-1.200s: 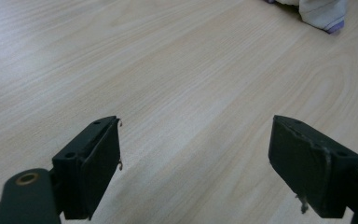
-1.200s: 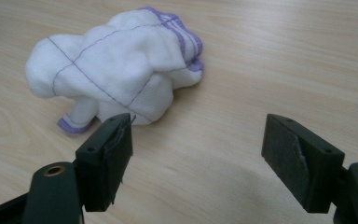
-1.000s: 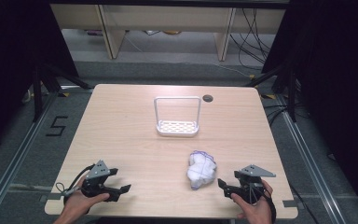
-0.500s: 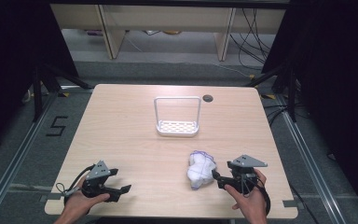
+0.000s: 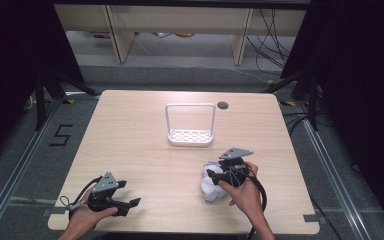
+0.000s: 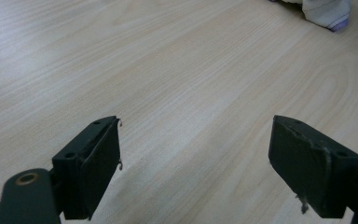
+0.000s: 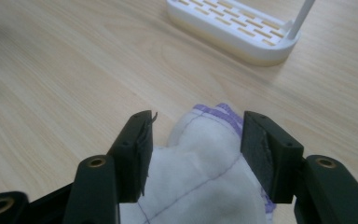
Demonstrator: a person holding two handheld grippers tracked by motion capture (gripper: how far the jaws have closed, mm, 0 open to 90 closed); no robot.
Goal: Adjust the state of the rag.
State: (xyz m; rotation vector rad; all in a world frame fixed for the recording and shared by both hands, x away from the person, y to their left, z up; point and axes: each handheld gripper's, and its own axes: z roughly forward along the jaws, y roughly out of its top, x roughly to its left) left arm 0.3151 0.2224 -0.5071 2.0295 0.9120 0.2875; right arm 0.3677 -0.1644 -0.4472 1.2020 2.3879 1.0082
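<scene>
A crumpled white cloth with purple stitched edging (image 5: pixel 209 190) lies on the wooden table at the front right. My right gripper (image 5: pixel 211 175) is down over it, and its jaws have just been closing. In the right gripper view the cloth (image 7: pixel 200 158) bulges up between the two black jaws of that gripper (image 7: pixel 196 135), which still stand apart and do not pinch it. My left gripper (image 5: pixel 129 193) rests near the front left edge. It (image 6: pixel 196 140) is open over bare wood, and a corner of the cloth (image 6: pixel 326 11) lies far off.
A white slotted rack with a tall wire handle (image 5: pixel 190 136) stands at the table's middle, beyond the cloth, and its base (image 7: pixel 233 23) lies ahead of the right jaws. A dark round grommet (image 5: pixel 223 105) sits near the far edge.
My right gripper has moved left and forward from beside the cloth to over it, and its jaws have narrowed around the cloth. The left gripper has stayed put.
</scene>
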